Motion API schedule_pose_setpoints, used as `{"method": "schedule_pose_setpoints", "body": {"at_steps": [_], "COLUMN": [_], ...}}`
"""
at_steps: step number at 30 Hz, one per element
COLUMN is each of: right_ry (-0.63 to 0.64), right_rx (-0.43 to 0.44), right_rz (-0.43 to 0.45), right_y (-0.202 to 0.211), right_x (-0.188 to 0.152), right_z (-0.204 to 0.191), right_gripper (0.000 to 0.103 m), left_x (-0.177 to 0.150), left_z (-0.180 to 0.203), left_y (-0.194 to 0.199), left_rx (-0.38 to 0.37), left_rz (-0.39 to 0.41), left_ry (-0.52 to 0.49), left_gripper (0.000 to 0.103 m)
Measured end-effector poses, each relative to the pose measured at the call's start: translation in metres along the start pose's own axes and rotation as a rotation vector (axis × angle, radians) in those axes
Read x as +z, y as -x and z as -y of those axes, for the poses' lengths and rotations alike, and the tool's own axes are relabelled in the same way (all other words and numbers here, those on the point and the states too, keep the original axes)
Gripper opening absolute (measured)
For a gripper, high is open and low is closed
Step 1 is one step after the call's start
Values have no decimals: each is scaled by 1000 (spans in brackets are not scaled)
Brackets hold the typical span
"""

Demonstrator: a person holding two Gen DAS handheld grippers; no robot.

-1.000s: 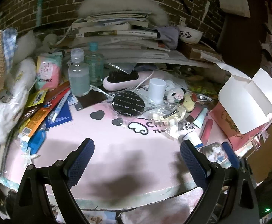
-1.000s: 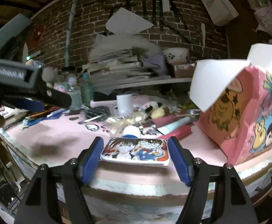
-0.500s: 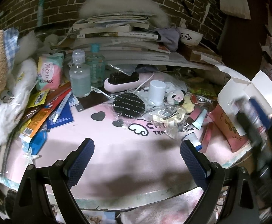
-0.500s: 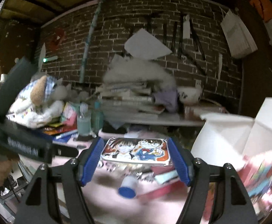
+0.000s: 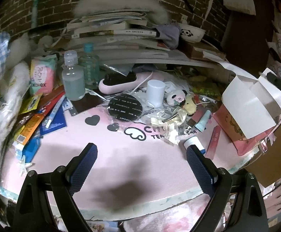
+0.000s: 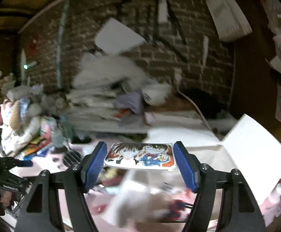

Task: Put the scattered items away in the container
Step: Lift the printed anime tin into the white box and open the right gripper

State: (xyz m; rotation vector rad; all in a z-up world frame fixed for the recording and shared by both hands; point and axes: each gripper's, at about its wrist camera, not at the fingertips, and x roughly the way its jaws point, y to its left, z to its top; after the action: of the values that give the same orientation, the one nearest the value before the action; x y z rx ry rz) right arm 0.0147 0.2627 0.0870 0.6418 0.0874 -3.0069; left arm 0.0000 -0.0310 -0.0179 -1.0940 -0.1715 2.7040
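- Right gripper [image 6: 140,162] is clamped on the flat anime tin [image 6: 139,155], one blue pad on each short end, sitting centre-low in the right wrist view. The whole frame is motion-blurred, so don't ask me for fine detail.
- The tin hangs in the air, with the container's white flaps [image 6: 254,147] just to its right in the frame. My guess is it's on its way in.
- In the left wrist view the pink cartoon box [image 5: 244,119] stands at the right edge of the frame, flaps open, on the corner of the pink table [image 5: 105,147].
- Left gripper [image 5: 141,160] is spread wide with nothing between the pads, hovering over the bare front of the table at bottom centre.
- Handling guess: the tin looks stiff, light and a bit slick with that glossy printed lid, so the end-to-end pinch seems right. Grab it by the flat faces and it'd probably slide.
- Count, left view: two clear bottles [image 5: 73,81] at upper left, side by side, plus one white cylinder cup [image 5: 155,92], one black round disc [image 5: 125,108], one pink hairbrush [image 5: 121,81], one panda plushie [image 5: 176,98] and two black hearts [image 5: 92,120].
- One blue-capped tube [image 5: 193,143] lies right beside the left gripper's right pad, and one pink stick [image 5: 213,141] is just right of that.
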Motion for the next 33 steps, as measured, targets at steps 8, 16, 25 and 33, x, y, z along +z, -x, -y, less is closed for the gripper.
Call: {"method": "schedule_pose_setpoints", "body": {"at_steps": [8,16,25,33], "right_ry": [-25,-47,-69,-71], "right_rx": [-7,-19,-5,12], "right_rz": [-318,-599,-855,-943], "right_y": [-41,-80,-117,-122], "right_x": [3,-10,-27,-35], "right_z": [39,56,67,69], "right_gripper": [69,69,69,69], "left_x": [0,-1,-1,-1], "left_z": [4,5,5,4], "left_y": [-2,-6,-8,-13], "left_rx": [2,1,4,3], "left_rz": [-4,-13,-18,-31], "left_ry": [-11,-1,-6,-4], "left_gripper": [92,92,92,92]}}
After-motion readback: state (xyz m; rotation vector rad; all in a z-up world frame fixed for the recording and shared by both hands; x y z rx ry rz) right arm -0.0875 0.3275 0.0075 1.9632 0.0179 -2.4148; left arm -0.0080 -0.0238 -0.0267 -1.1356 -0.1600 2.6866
